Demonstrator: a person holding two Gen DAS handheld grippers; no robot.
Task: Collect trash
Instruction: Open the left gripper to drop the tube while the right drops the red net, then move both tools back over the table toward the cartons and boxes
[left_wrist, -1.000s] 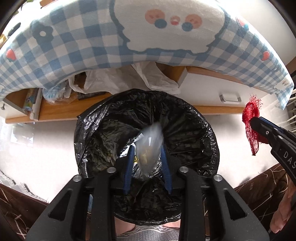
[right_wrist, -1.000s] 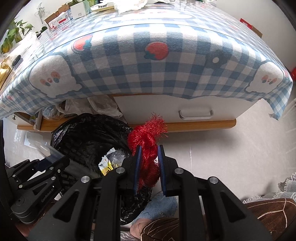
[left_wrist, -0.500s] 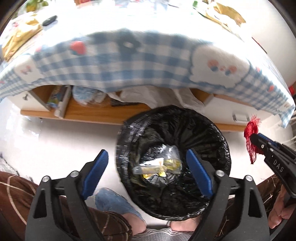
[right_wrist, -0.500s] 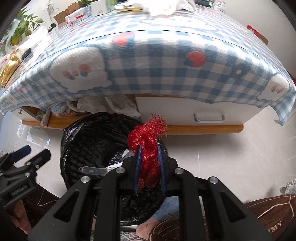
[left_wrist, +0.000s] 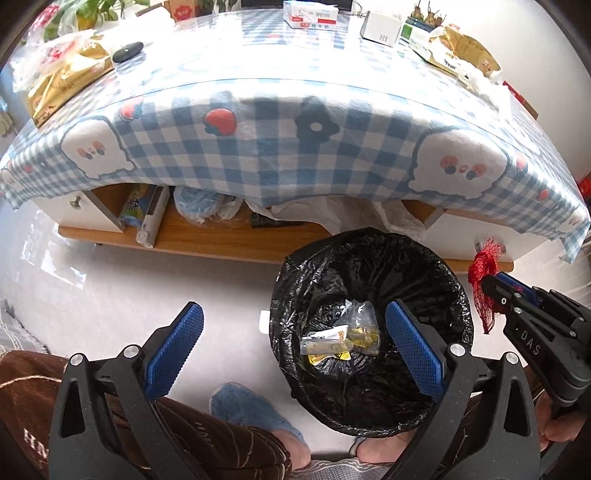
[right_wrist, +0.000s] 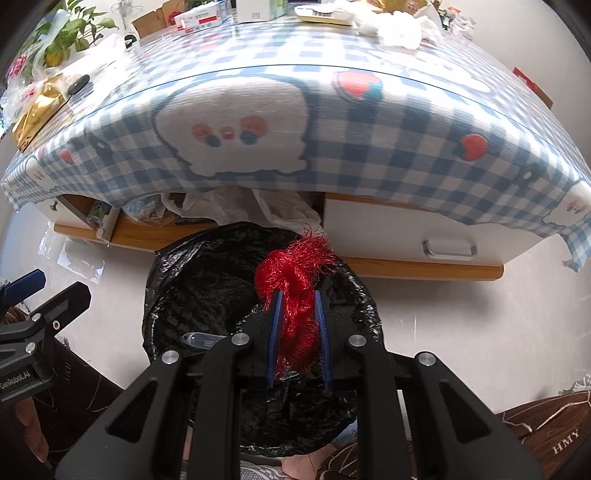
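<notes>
The left gripper stands with its jaws wide apart and nothing between them; they have just been opening. A second ago they pinched a clear plastic bag, which now lies with yellow wrappers at the bottom of the bin, a round can lined with black film on the floor in front of the table. That piece of trash counts as delivered, and the left gripper is free for the next pickup. Compared with the earlier view, this gripper has drawn up and off to the side: the bin sat centred between its fingers before and now sits under its right finger only. The right gripper is clamped on a red net bag, as it was a second ago, but now hangs above the open mouth of the bin instead of beside it. A release there would probably drop the net inside.
</notes>
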